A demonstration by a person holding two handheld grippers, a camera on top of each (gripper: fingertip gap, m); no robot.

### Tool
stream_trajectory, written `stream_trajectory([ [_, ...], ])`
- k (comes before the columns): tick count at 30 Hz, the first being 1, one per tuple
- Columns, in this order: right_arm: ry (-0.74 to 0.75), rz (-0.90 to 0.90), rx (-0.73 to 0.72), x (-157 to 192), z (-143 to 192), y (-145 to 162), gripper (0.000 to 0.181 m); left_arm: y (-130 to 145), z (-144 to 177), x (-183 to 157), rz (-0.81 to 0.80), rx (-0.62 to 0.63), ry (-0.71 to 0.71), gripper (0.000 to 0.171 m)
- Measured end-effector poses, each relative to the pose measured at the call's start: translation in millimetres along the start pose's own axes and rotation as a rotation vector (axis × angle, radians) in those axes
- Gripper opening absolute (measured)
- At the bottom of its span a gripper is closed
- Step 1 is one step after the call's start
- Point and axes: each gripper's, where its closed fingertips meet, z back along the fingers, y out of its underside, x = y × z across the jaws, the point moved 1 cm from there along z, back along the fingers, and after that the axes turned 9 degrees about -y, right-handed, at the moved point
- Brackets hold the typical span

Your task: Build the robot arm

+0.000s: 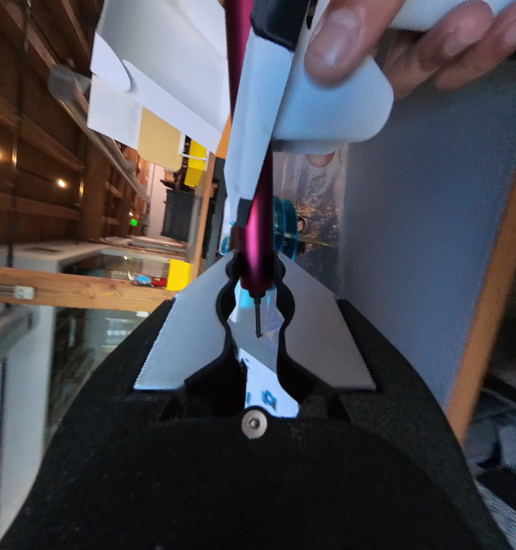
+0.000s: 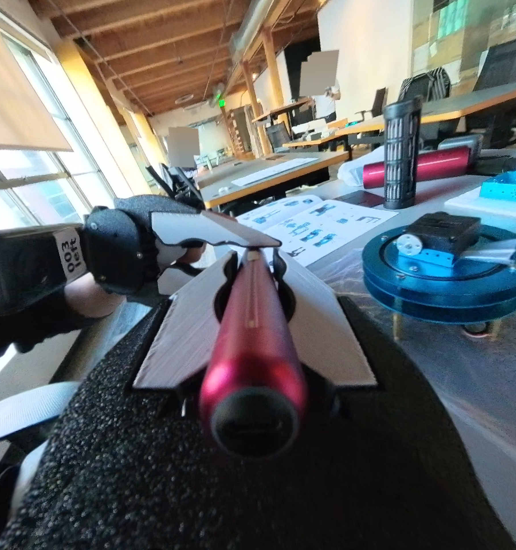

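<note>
A magenta electric screwdriver lies along my right gripper, which is shut on its barrel; its rear end faces the right wrist camera. My left gripper is shut on the screwdriver near its front end, and the dark bit pokes between the fingers towards the camera. In the right wrist view the left gripper comes in from the left, held by a hand, its tips on the screwdriver's nose. In the left wrist view a white finger of the right gripper and a hand show above.
On the grey table to the right stands a blue round disc assembly with a black block on it. Behind are a printed sheet, a black mesh cylinder, a red cylinder and a blue part. The grippers are tip to tip, or close to it.
</note>
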Motion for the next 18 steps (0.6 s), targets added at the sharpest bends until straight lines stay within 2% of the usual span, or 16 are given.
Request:
stream_trajectory([
  [3, -0.014, -0.005, 0.040, -12, 2, -5, 0.024, -10, -15, 12, -0.053, -0.053, -0.029, 0.021],
  [10, 0.041, 0.047, -0.012, -28, 16, -22, 0.023, -24, -39, 22, -0.131, -0.086, -0.092, 0.021],
  [15, 0.056, 0.077, -0.040, -29, 28, -25, 0.021, -35, -44, 14, -0.107, -0.104, -0.127, 0.021],
  [18, 0.098, 0.147, -0.031, -27, 33, -20, 0.022, -39, -42, 9, -0.008, -0.110, -0.104, 0.023],
])
